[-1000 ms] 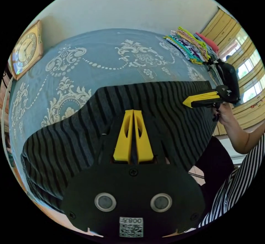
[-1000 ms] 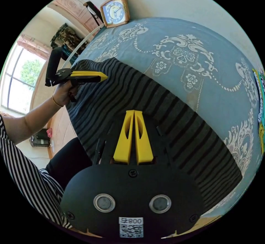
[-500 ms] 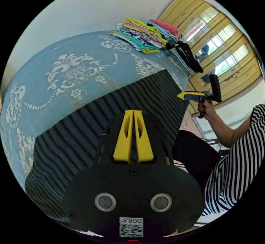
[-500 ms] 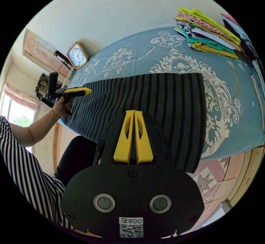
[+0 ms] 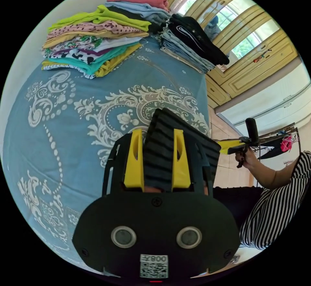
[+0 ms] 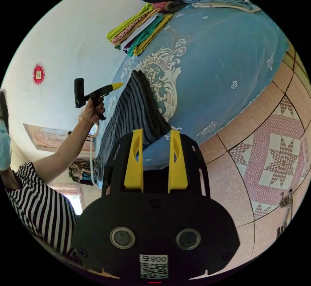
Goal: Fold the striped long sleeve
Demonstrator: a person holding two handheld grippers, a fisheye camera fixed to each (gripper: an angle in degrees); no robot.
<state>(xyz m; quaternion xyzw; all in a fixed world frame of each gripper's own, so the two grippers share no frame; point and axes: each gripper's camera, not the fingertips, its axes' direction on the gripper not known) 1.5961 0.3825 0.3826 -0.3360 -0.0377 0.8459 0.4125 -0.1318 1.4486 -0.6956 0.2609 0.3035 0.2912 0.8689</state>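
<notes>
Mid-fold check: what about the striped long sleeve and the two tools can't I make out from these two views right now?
- Left gripper view: the left tool and its body cover the near part of the striped long sleeve; its near edge is hidden.
- Right gripper view: the shirt is seen edge-on, so fold alignment and sleeve position can't be judged.
- Right tool: whether its open jaws touch the fabric is unclear.

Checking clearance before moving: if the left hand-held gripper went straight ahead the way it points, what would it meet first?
Most likely the folded black-and-grey striped garment, lying between its open jaws on the blue patterned tablecloth; depth is unclear.
</notes>
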